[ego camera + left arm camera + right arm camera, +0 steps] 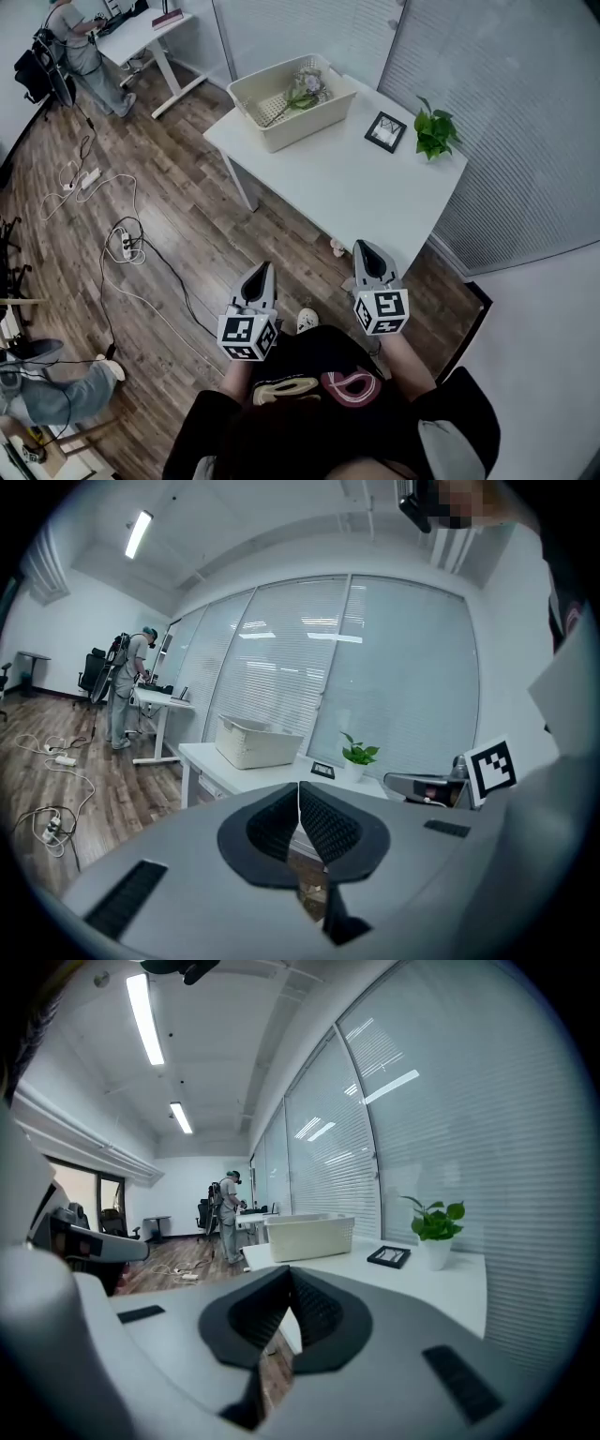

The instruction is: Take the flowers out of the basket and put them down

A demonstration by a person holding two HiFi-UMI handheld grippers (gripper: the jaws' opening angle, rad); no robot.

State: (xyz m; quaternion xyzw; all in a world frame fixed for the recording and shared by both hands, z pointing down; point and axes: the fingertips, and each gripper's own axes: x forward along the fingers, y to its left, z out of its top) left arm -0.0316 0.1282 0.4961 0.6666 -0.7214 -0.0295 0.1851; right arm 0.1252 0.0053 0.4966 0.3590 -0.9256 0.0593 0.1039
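A cream basket (292,100) stands at the far left end of a white table (356,192), with a bunch of flowers (306,89) lying inside it. Both grippers hang over the floor, short of the table's near edge. My left gripper (264,269) is shut and empty. My right gripper (362,247) is also shut and empty, close to the table's near edge. The basket (253,742) shows well ahead in the left gripper view, beyond the left gripper (299,787). In the right gripper view the basket (309,1236) stands beyond the right gripper (290,1270). Its wall hides the flowers there.
A black picture frame (385,130) and a small potted plant (434,130) sit on the table's right part. Cables and a power strip (122,243) lie on the wood floor at the left. A person (86,49) stands at a far desk (141,33). Glass walls with blinds run behind the table.
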